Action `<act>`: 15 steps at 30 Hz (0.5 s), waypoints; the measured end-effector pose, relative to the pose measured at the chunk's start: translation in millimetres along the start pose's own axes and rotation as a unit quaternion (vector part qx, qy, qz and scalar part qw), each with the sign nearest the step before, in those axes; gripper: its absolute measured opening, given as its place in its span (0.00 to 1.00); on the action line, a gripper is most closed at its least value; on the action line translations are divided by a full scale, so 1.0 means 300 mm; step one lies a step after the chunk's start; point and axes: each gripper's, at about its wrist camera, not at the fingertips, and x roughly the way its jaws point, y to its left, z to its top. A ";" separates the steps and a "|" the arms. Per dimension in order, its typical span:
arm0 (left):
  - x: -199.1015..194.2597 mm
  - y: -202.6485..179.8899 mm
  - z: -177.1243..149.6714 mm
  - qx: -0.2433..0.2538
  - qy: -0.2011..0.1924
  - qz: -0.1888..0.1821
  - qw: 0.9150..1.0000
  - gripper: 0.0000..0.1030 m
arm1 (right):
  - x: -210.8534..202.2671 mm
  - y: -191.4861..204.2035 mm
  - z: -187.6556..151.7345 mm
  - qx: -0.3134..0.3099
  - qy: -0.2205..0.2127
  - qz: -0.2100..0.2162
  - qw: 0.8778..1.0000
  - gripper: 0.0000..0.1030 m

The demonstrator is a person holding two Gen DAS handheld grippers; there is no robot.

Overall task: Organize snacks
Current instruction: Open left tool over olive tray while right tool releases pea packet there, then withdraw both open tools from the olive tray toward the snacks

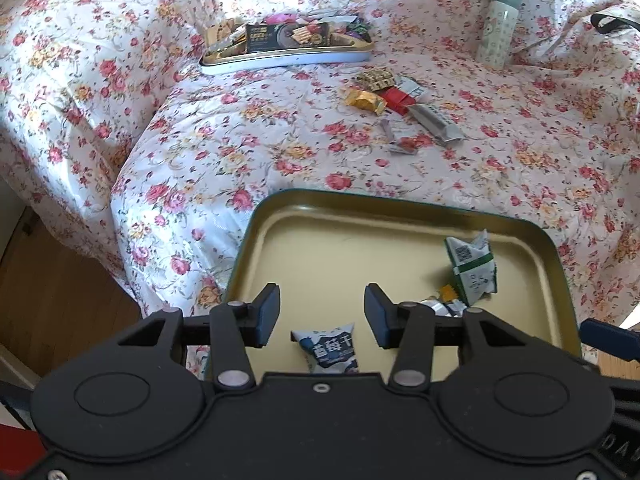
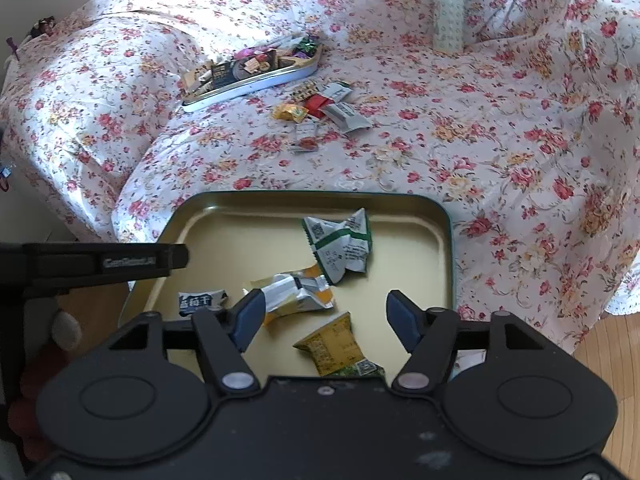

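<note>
Both tools hang over the gold tin tray (image 2: pixel 446 248), which sits at the near edge of the bed (image 2: pixel 500 128) in the lower middle of both views. The left tool (image 1: pixel 320 316) is spread wide and holds nothing; the blue-and-white packet (image 1: pixel 330 350) lies on the tray floor just below its gap. The right tool (image 2: pixel 324 318) is also wide and empty, with the yellow packet (image 2: pixel 338 346) beneath it and the silver-and-orange packet (image 2: pixel 296 294) beside its left fingertip (image 2: pixel 249 316). A green-and-white packet (image 2: pixel 340 246) rests further in, toward the tray's far wall.

Judging by this layout, each tool looks to have just let a snack go into the tray, and the next job is to fetch more. The loose snacks (image 2: pixel 320 110) lie well apart from the tray, in the upper middle of the frame, just in front of the white tin (image 2: pixel 256 82) that is already full of sweets. A mint-green bottle (image 2: pixel 448 12) stands at upper right, apart from everything else.

To do this well, lift each tool straight up before travelling, so no fingertip drags a packet over the shallow rim. Keep the jaws wide on approach. In the pile, take the outermost wrapper first and pinch it across its flat middle; the bedding is soft, so pressing down would likely bunch cloth into the grip.
</note>
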 end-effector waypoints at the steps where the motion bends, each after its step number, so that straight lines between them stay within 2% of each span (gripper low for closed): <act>1: 0.000 0.006 -0.001 -0.001 0.000 0.001 1.000 0.54 | 0.001 -0.008 0.002 0.004 0.001 -0.002 1.000 0.71; 4: -0.004 0.025 -0.001 -0.007 -0.004 0.006 1.000 0.58 | 0.000 -0.034 0.011 0.017 0.000 -0.011 1.000 0.72; 9: -0.006 0.046 -0.005 -0.010 -0.008 0.011 1.000 0.59 | 0.000 -0.069 0.030 0.034 -0.004 -0.025 0.999 0.74; 15: 0.021 0.056 -0.015 -0.016 0.008 0.010 1.000 0.59 | 0.025 -0.069 0.032 0.033 0.006 -0.030 0.999 0.76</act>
